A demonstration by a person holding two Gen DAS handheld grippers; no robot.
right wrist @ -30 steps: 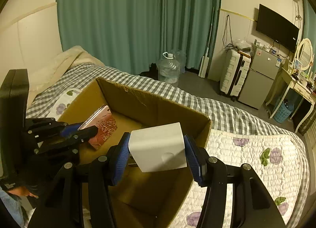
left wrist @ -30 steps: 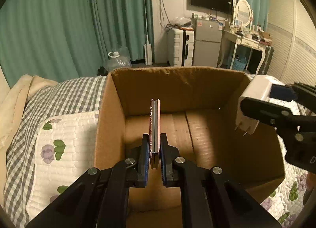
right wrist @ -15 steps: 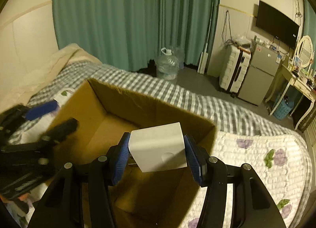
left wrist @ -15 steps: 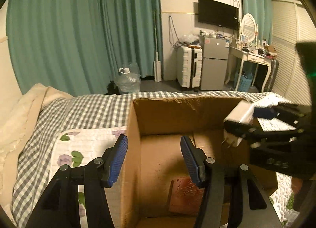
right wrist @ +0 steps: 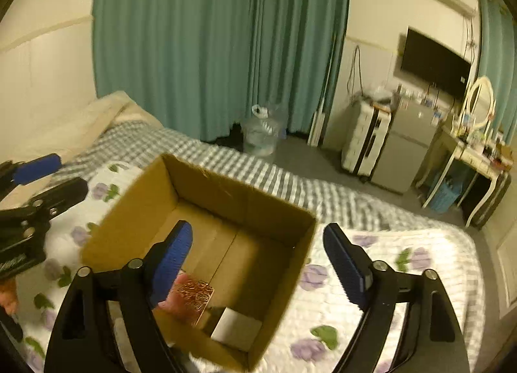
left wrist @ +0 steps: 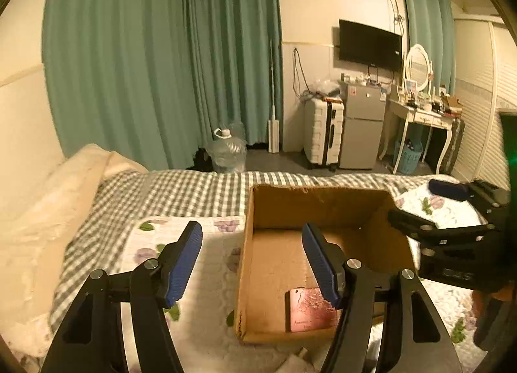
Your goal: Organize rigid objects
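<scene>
Both my grippers are spread wide and carrying nothing right now. The left gripper (left wrist: 252, 260) hangs above the near-left edge of the cardboard box (left wrist: 250, 237), one finger over the quilt and the other over the box floor. The right gripper (right wrist: 257, 268) does the same on its side, its left finger over the box and its right finger out over the floral quilt (right wrist: 400, 263).

The stuff to organize is in the box. The pink patterned case (left wrist: 311, 308) lies flat on the floor near the front wall, and in the right wrist view the white block (right wrist: 237, 324) sits just beside it in the near corner. I'd guess they're parked against that near wall so the far half of the box is free for more items.

Pose-wise, both tools tilt down and forward, pointing across the bed toward the far wall. From the left view the right one reaches in from the right side, above the box rim.

Beyond the box there's checkered bedding, then a water jug (left wrist: 226, 155) by the teal curtains.
</scene>
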